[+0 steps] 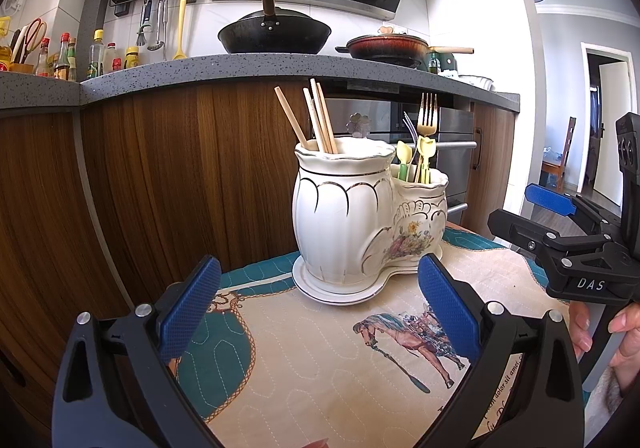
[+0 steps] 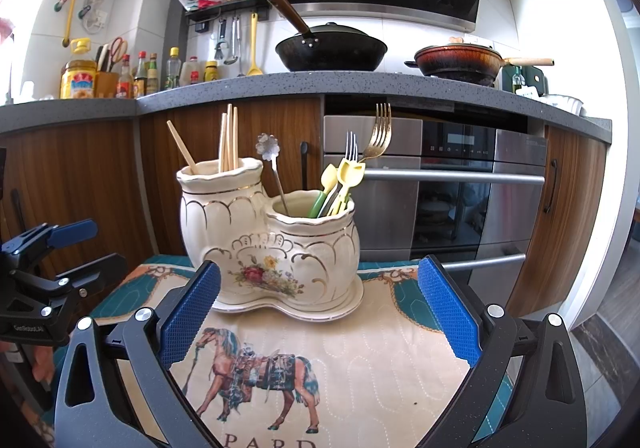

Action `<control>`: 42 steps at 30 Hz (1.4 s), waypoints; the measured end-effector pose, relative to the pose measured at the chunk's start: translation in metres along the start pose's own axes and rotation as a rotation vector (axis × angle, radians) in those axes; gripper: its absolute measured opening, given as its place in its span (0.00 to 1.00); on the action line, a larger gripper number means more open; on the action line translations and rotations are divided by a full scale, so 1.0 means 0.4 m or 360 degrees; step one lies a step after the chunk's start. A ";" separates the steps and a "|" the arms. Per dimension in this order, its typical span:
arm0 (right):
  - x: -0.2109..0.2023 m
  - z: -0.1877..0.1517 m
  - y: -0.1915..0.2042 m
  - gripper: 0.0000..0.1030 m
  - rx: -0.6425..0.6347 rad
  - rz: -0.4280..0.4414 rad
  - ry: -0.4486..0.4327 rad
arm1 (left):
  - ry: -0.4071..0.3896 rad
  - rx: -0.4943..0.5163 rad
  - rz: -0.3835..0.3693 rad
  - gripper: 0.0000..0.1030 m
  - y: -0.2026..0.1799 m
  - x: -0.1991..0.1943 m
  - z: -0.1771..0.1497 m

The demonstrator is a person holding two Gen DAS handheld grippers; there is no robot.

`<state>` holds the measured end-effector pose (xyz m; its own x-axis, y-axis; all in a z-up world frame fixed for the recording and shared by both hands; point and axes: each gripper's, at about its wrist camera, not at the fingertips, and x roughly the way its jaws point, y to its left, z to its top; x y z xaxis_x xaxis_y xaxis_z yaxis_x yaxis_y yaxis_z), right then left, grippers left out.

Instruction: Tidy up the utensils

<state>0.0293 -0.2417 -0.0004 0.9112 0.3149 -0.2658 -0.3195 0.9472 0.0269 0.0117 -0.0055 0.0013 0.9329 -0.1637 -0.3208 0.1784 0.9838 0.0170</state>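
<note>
A white ceramic two-pot utensil holder (image 1: 360, 224) (image 2: 268, 240) stands on its saucer on a quilted horse-print cloth (image 1: 320, 360) (image 2: 360, 364). Its taller pot holds several wooden chopsticks (image 1: 318, 115) (image 2: 229, 139). Its lower pot holds forks (image 1: 428, 113) (image 2: 378, 133), yellow plastic utensils (image 1: 424, 155) (image 2: 346, 177) and a flower-topped metal spoon (image 2: 272, 163). My left gripper (image 1: 320, 312) is open and empty, just short of the holder. My right gripper (image 2: 320, 312) is open and empty, also just in front of it. It also shows in the left wrist view (image 1: 538, 213).
A grey kitchen counter (image 1: 240, 67) (image 2: 280, 85) runs behind, with a black wok (image 1: 274, 33) (image 2: 332, 47), a red pan (image 1: 386, 45) (image 2: 458, 61) and sauce bottles (image 2: 140, 73). Wooden cabinets (image 1: 160, 175) and a steel oven (image 2: 452, 183) stand below it.
</note>
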 end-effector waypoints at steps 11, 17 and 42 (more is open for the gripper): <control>0.000 0.001 0.000 0.95 0.0000 0.0000 0.0001 | 0.0001 0.0002 0.0000 0.95 -0.001 0.002 -0.001; 0.001 0.001 0.000 0.95 0.0001 0.0000 0.0002 | 0.0002 0.0002 0.0000 0.95 -0.001 0.001 0.000; 0.001 -0.001 -0.001 0.95 0.0002 0.0000 0.0009 | 0.0011 0.0007 0.0021 0.95 -0.001 0.006 -0.003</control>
<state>0.0297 -0.2419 -0.0008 0.9097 0.3146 -0.2711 -0.3192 0.9473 0.0280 0.0136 -0.0063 -0.0005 0.9330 -0.1504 -0.3268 0.1678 0.9855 0.0254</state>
